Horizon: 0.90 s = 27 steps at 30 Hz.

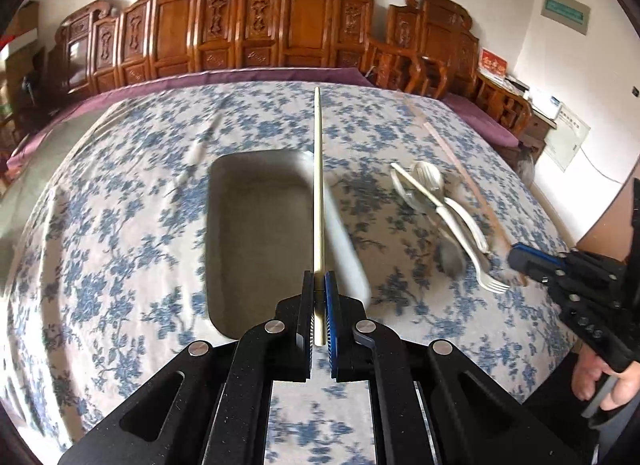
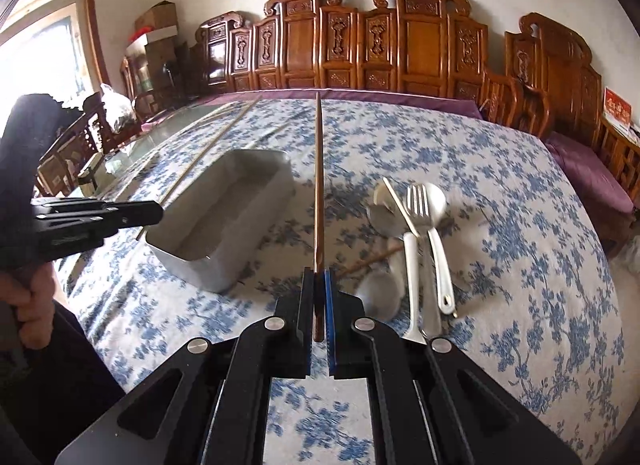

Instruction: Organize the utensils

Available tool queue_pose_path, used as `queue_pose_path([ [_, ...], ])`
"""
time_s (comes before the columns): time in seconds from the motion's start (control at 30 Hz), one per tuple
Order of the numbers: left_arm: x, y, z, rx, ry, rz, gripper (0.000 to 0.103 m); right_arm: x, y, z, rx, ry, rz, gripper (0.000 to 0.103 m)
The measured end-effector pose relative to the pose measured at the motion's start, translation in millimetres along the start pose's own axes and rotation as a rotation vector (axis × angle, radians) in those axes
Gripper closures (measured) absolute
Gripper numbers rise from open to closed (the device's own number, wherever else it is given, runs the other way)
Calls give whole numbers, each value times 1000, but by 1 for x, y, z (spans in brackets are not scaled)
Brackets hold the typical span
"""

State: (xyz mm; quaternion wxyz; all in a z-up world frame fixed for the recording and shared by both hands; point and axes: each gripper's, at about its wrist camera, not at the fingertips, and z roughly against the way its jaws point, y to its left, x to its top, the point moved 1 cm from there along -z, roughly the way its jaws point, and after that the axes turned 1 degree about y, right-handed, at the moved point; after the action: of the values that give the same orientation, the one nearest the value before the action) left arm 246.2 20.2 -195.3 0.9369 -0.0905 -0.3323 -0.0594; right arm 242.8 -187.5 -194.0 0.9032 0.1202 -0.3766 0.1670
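Chopsticks fill both tongs: the left gripper (image 1: 319, 285) is clamped on a pale cream chopstick (image 1: 317, 185), the right gripper (image 2: 319, 285) on a reddish-brown wooden chopstick (image 2: 319, 193). Each stick points straight ahead along its fingers, above the blue-flowered tablecloth (image 2: 500, 225). A grey rectangular metal box (image 2: 224, 217) and piled white and steel cutlery (image 2: 416, 249) lie below; carved wooden chairs (image 2: 400, 45) line the wall.
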Motion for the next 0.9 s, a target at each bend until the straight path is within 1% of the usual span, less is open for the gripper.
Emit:
queue_pose_path([
  [0.17,-4,22,-14,9,38,50,99,8,15,-5,18,1,13,97],
  [0.3,-6,33,-22,6,56,82,99,10,29,-11,32,12,28,97],
  [0.6,-4,42,-36,25,65,102,98,11,48,-27,56,43,50,97],
  [0.7,-3,46,-34,12,57,116,98,13,52,-31,61,56,54,97],
  [0.77,-2,49,-32,14,44,119,96,16,53,-34,67,61,52,97],
  [0.9,1,59,-21,32,8,129,84,23,59,-43,89,82,35,97],
])
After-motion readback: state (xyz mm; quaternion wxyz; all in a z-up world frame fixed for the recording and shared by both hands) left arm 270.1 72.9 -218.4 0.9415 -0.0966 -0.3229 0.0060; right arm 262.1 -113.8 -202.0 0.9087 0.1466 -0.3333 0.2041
